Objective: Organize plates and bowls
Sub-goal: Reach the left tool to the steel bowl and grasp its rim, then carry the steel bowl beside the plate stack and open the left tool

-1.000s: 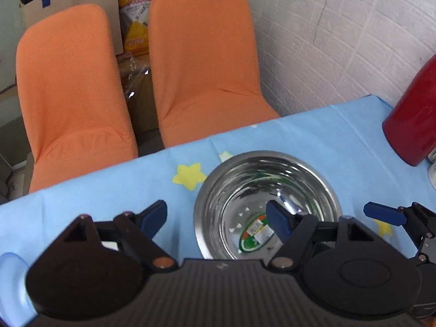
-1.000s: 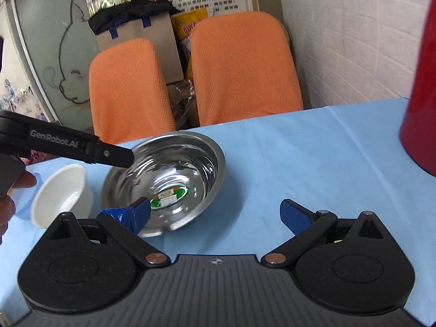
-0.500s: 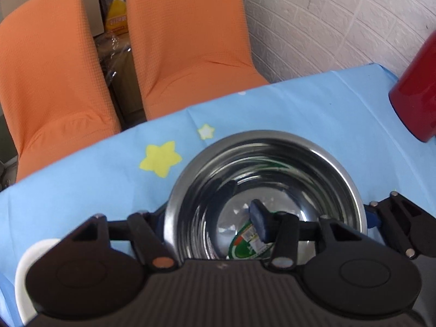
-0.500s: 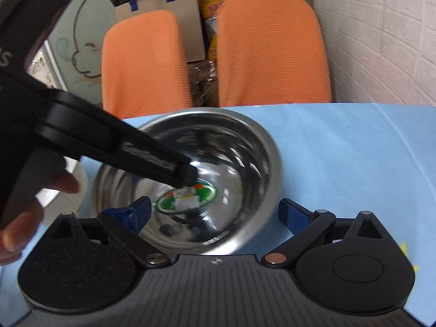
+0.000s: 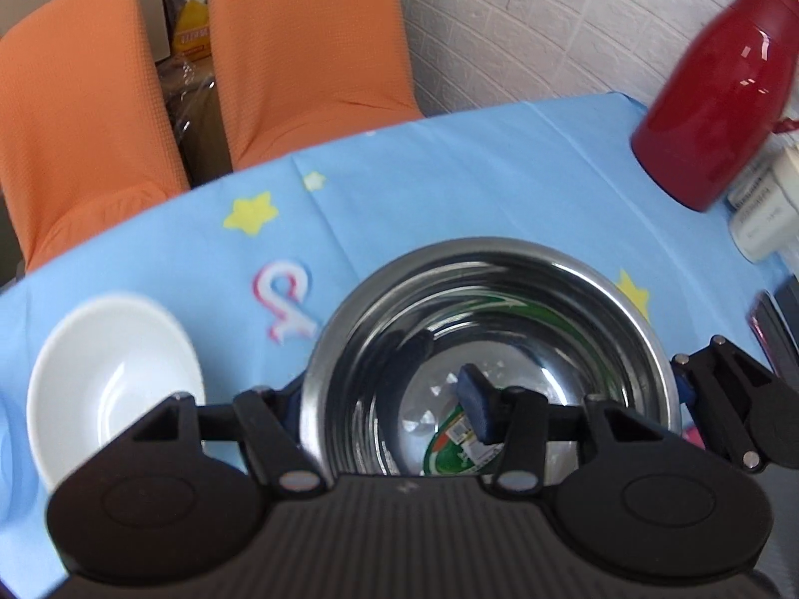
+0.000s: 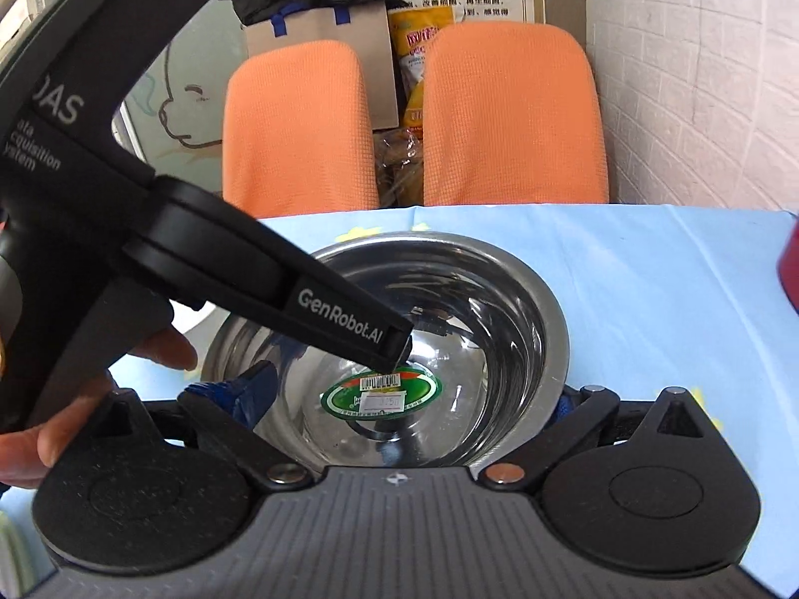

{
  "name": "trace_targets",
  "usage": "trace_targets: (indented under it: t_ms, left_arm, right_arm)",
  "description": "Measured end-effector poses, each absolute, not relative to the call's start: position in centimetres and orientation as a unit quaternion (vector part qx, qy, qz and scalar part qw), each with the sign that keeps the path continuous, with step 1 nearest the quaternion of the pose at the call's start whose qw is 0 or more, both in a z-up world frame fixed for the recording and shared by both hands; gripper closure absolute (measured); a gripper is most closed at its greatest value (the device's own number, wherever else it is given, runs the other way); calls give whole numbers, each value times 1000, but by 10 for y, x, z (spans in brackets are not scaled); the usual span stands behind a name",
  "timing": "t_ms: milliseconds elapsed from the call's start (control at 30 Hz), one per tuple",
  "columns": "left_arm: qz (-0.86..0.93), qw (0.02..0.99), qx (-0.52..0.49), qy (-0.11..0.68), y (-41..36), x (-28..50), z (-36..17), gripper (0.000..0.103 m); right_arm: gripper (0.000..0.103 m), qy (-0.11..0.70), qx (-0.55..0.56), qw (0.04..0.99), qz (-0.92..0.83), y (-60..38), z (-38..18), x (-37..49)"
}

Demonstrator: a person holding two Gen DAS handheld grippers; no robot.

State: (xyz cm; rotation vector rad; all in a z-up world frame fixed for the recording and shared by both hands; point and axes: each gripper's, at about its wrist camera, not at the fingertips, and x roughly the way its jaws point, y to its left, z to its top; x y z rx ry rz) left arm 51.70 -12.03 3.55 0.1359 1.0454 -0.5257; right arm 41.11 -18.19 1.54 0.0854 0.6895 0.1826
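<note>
- Steel bowl (image 5: 492, 349) fills the lower middle of the left wrist view, on the blue star-printed tablecloth (image 5: 449, 174). The left gripper (image 5: 384, 402) straddles the bowl's near-left wall: one blue-padded finger (image 5: 477, 412) sits inside over the green label (image 5: 462, 451) on the bottom, the other is outside and mostly hidden behind the rim. The jaws stand narrowed on the wall and seem to clamp it, though actual contact is hidden.
- In that view a white bowl (image 5: 112, 379) lies just left of the steel one, apart from it. A red flask (image 5: 719, 95) stands far right, near a white-brick wall, and two orange chairs (image 5: 299, 50) face the table's far edge. The other gripper's black linkage shows at the bowl's right rim.
- In the right wrist view the steel bowl (image 6: 519, 309) sits directly ahead, between the spread fingers of the right gripper (image 6: 404, 402). Its left blue pad (image 6: 249, 394) is beside the bowl's left wall; the right pad is hidden behind the right rim. The jaws are wide, holding nothing that I can see.
- The left gripper's (image 6: 394, 344) black body crosses from upper left, its tip dipping into the bowl above the label (image 6: 382, 394), held by a hand (image 6: 90, 399).
</note>
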Motion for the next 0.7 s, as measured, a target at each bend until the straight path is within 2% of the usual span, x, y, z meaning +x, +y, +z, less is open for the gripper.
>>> trace_targets:
  t_ms: [400,700]
  left_arm:
    - [-229,842,53,486,-70,351,34,53]
    - [-225,847,52,479,-55,300,16,54]
  right_arm:
    - [13,319,46,941,102,-139,16,257]
    - [13,331,70,936,101,-121,-3,213]
